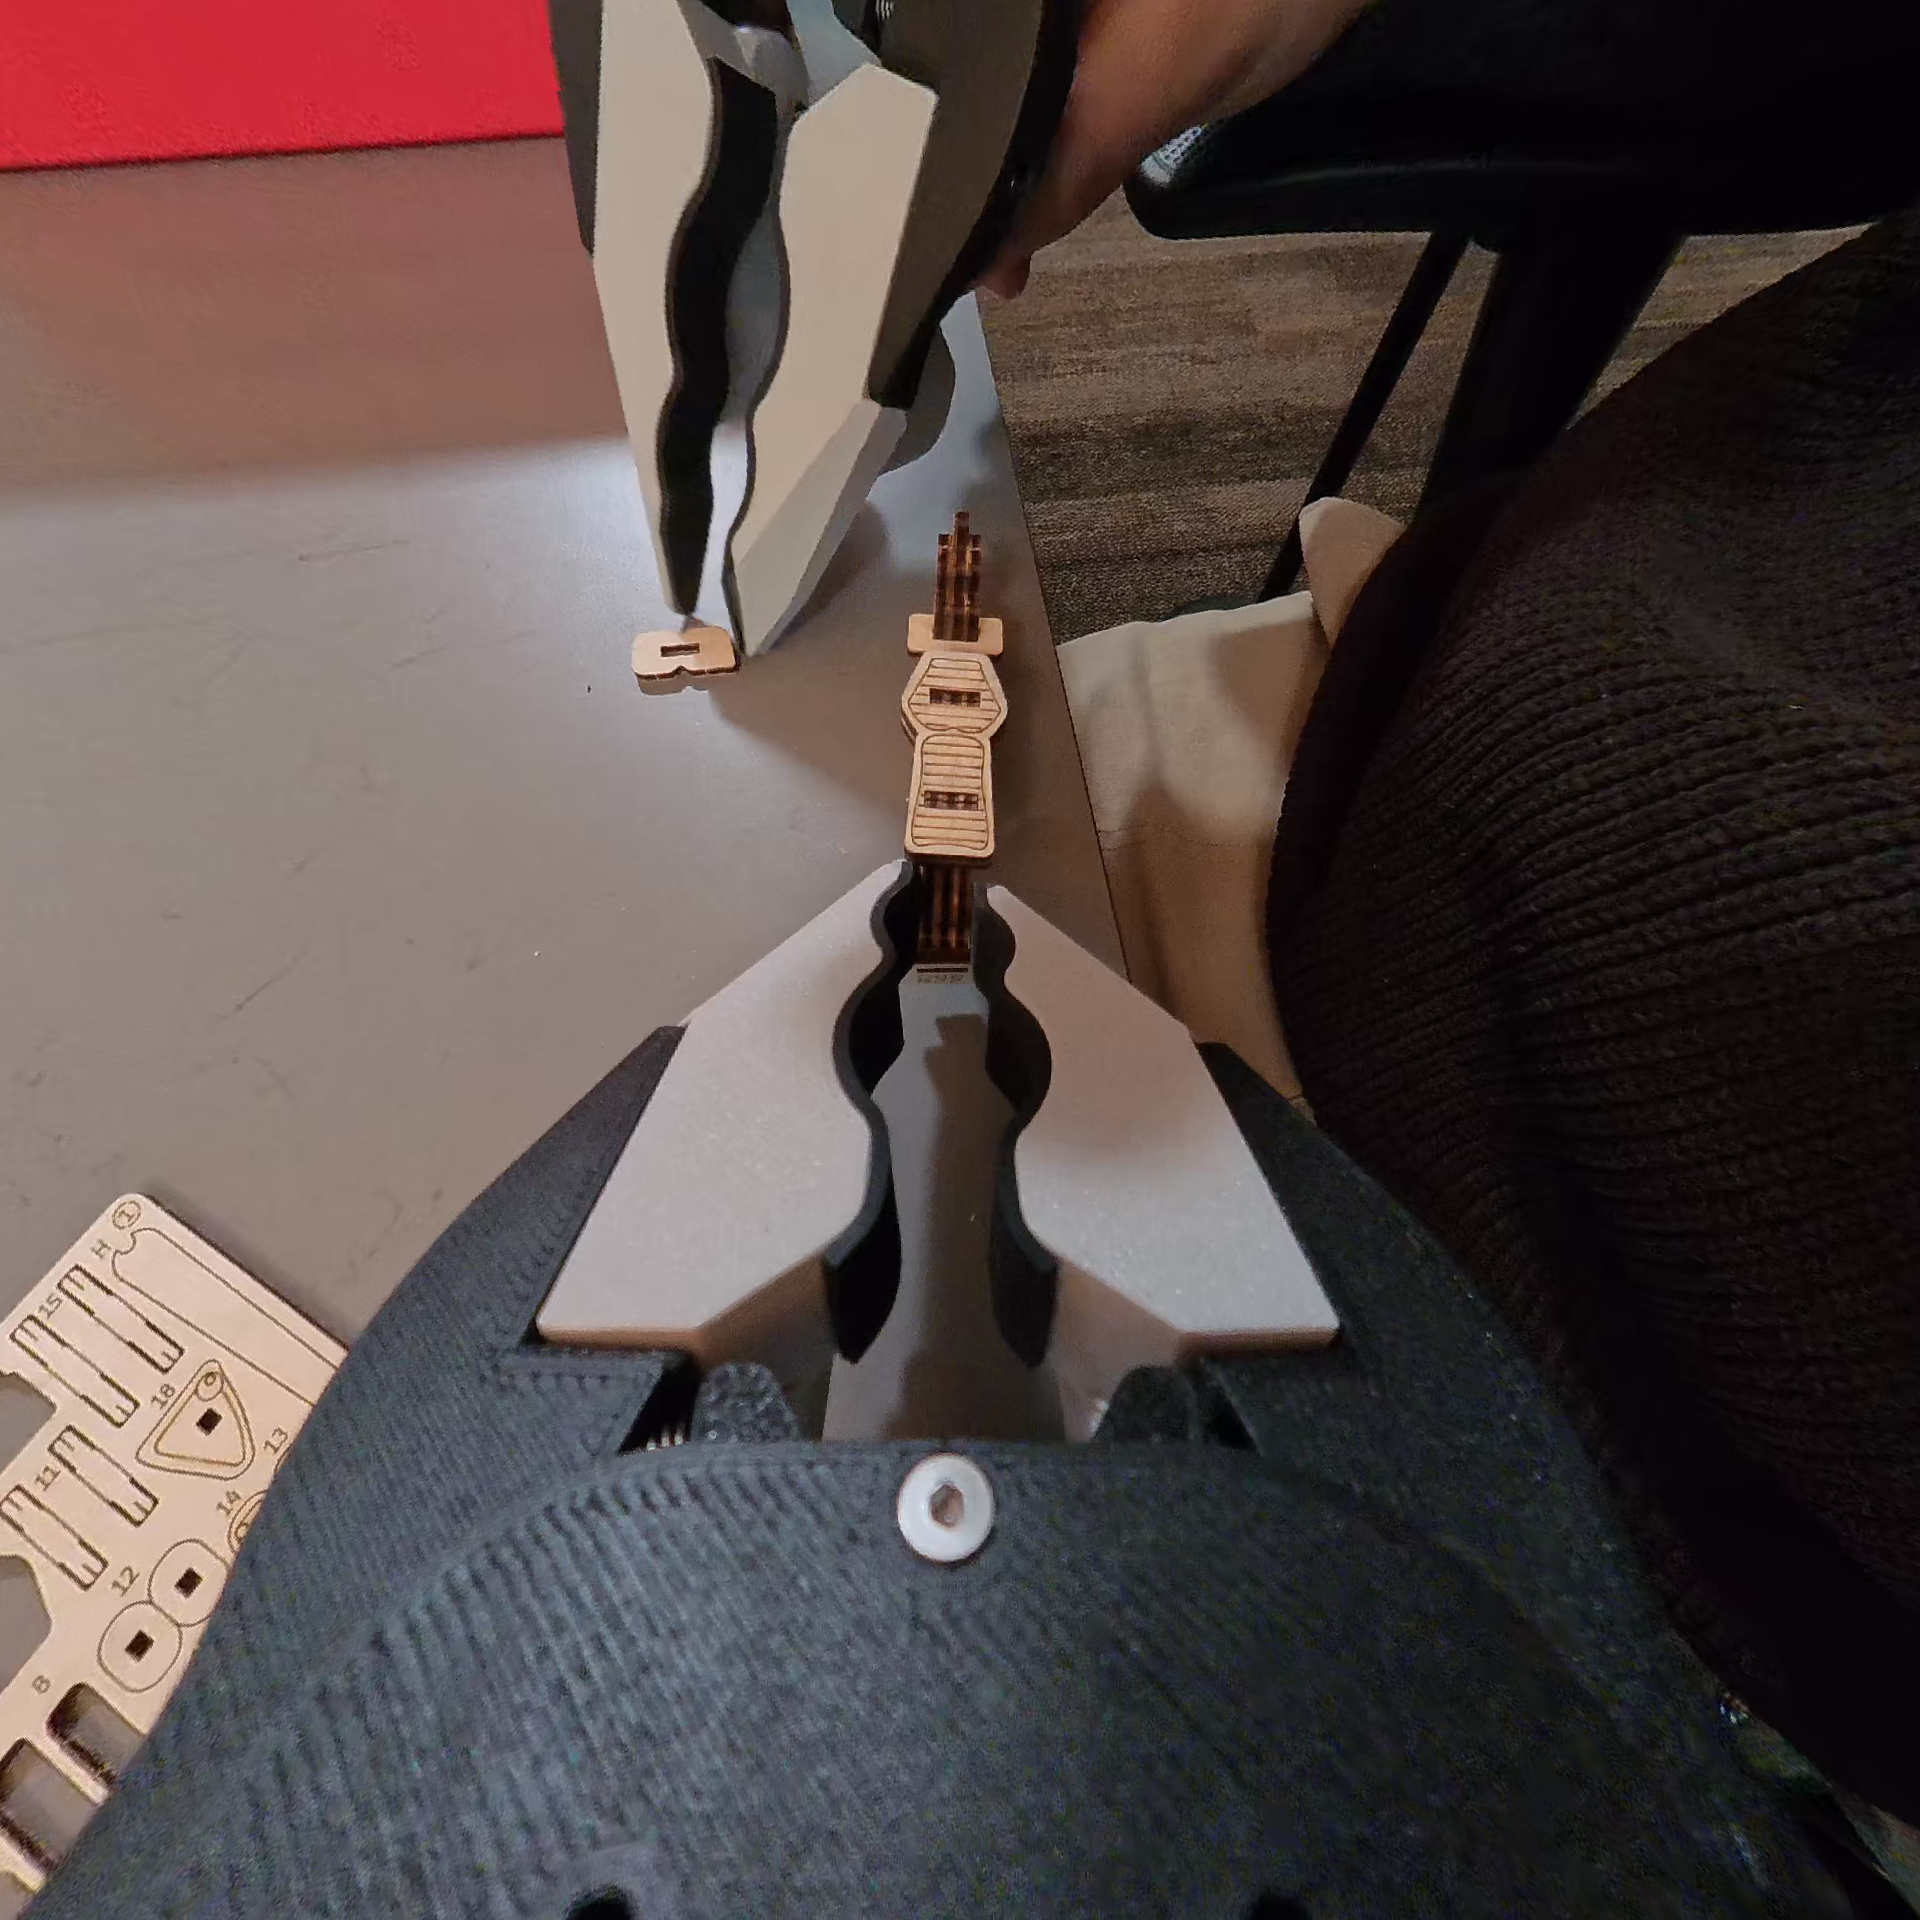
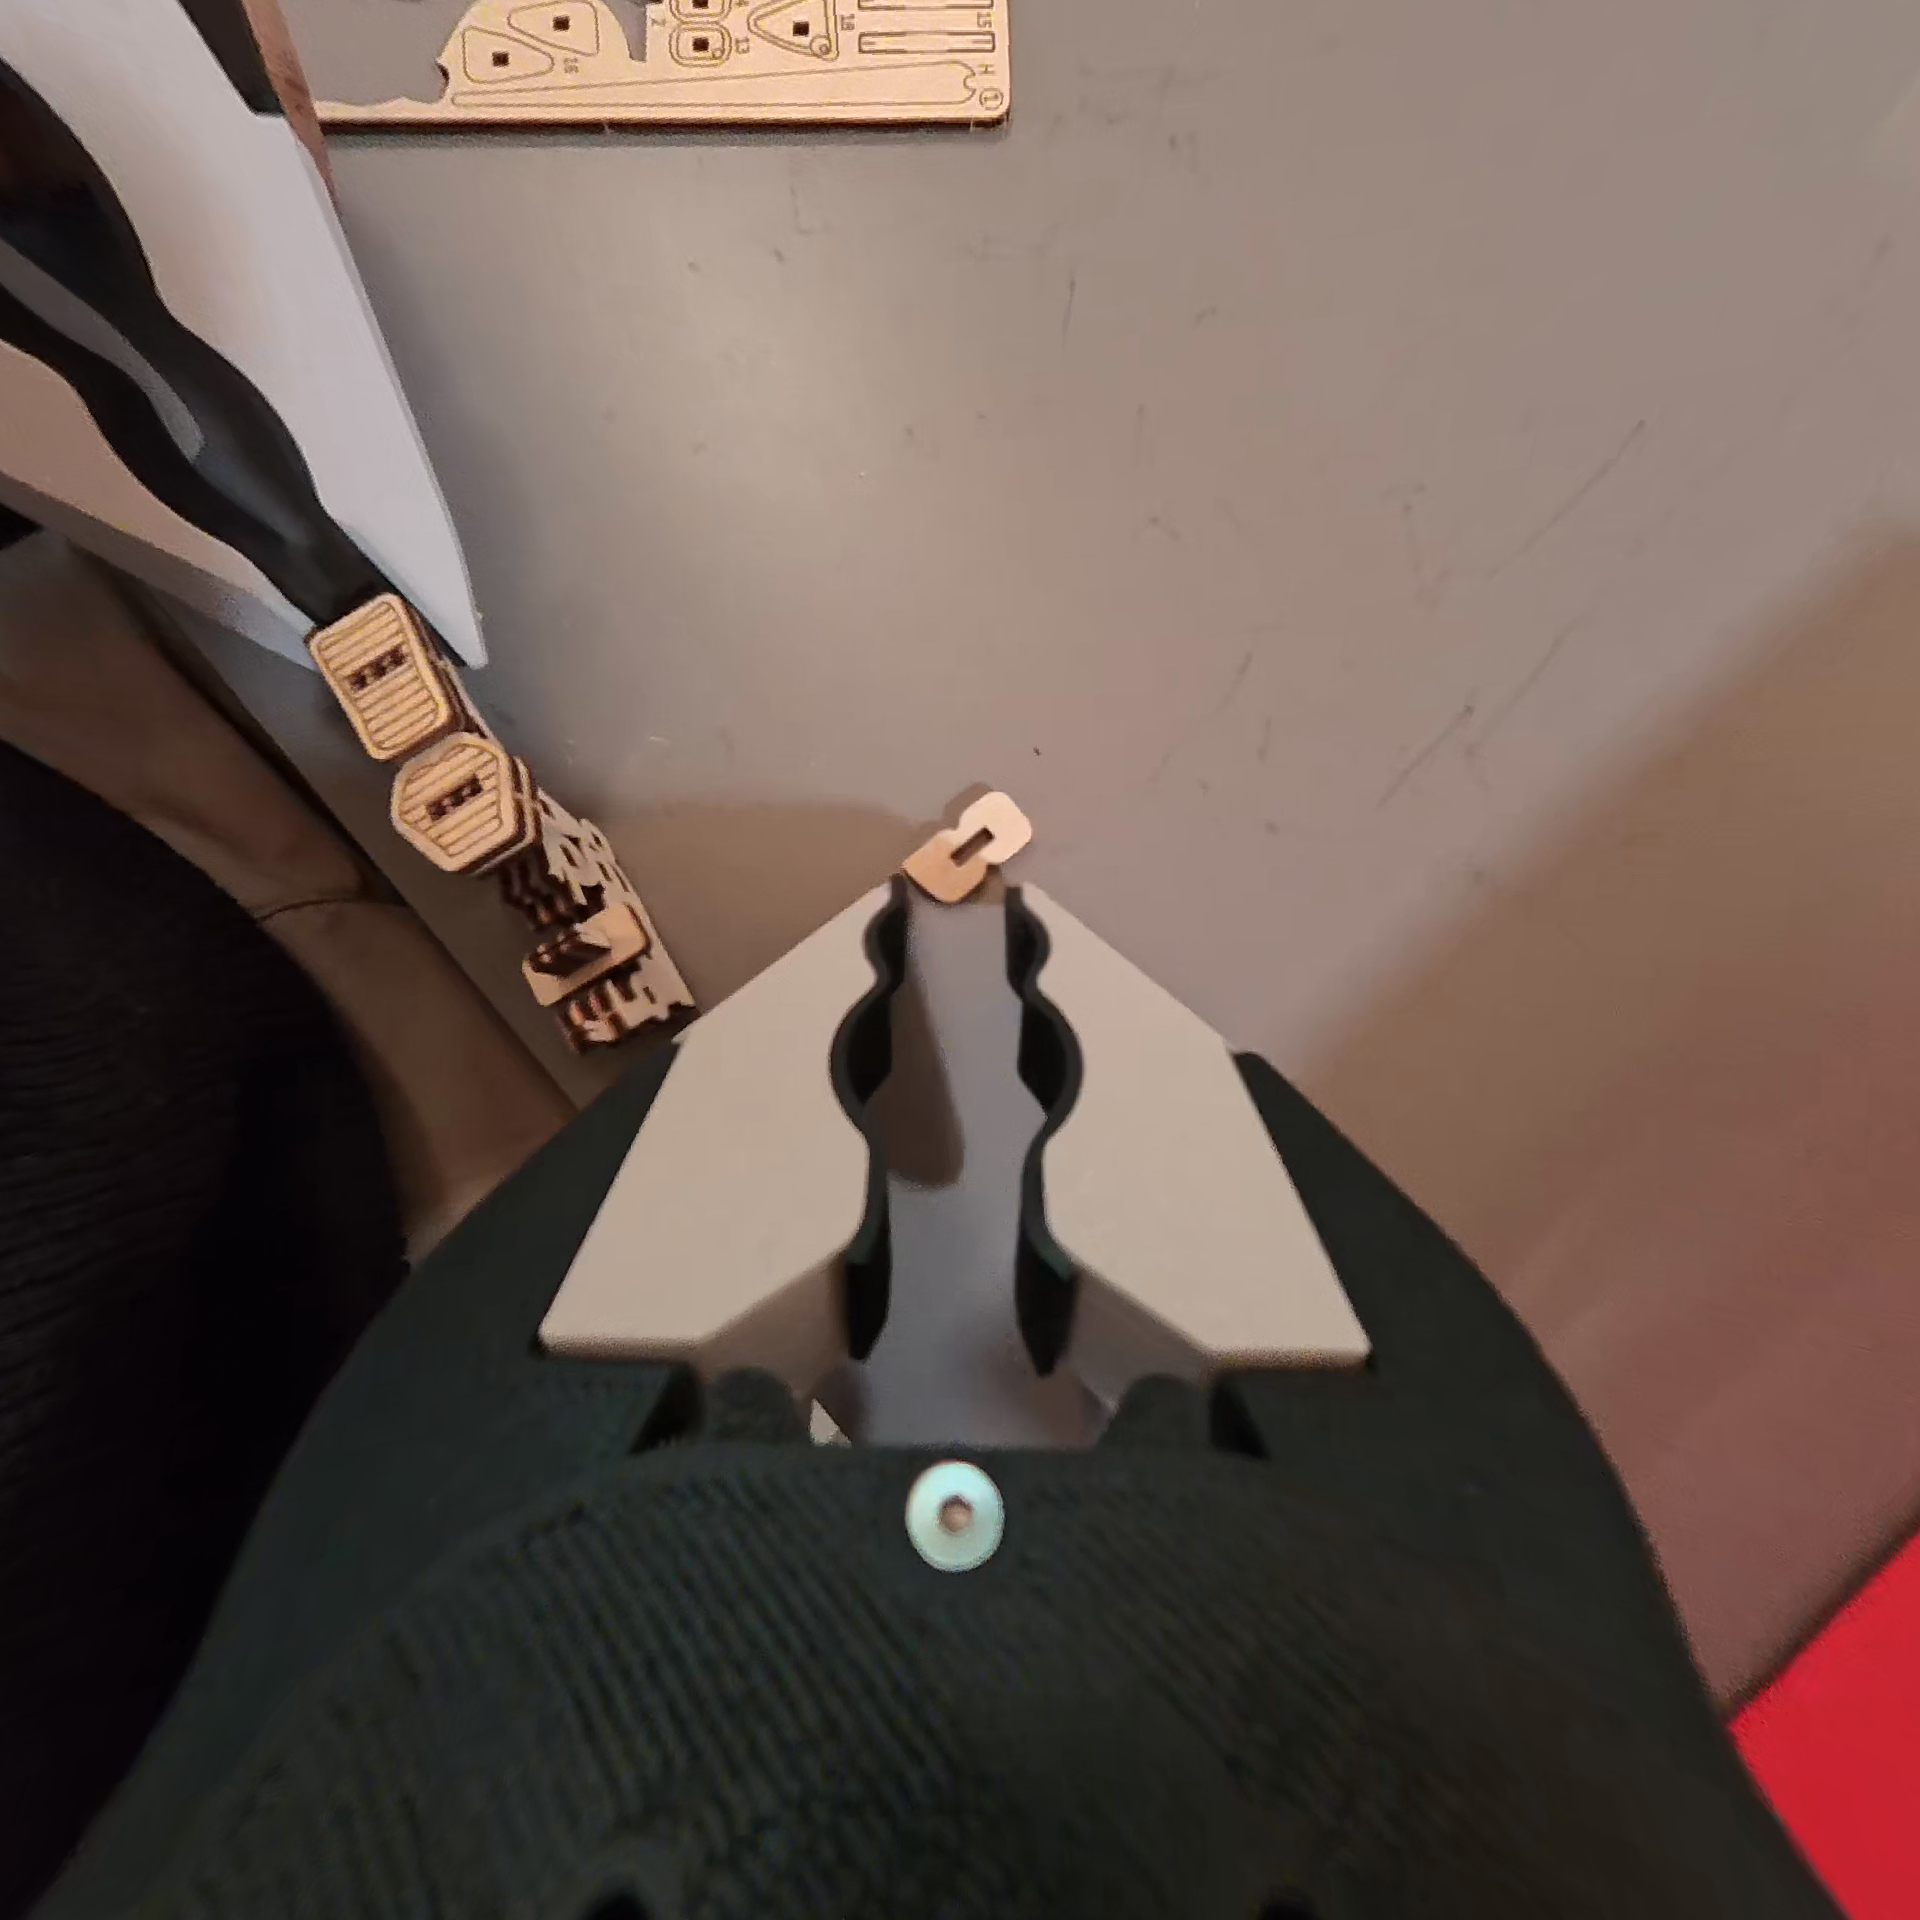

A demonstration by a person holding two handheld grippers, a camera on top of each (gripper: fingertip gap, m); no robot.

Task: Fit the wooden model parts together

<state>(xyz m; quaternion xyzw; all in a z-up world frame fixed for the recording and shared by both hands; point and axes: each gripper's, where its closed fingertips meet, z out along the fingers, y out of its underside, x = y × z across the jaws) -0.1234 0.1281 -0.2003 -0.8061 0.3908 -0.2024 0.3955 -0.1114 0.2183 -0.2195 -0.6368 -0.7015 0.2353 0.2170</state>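
Model [image 1: 948,790] lengthwise in left gripper [image 1: 943,891], apparently clamped

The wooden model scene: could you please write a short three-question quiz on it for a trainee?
1. True or false: the left tool grips the wooden model by one end.
2. The small slotted piece lies: A) on the table; B) in the left tool; C) atop the model.
3. How many ribbed plates top the model?
Key: 1 true; 2 A; 3 two.
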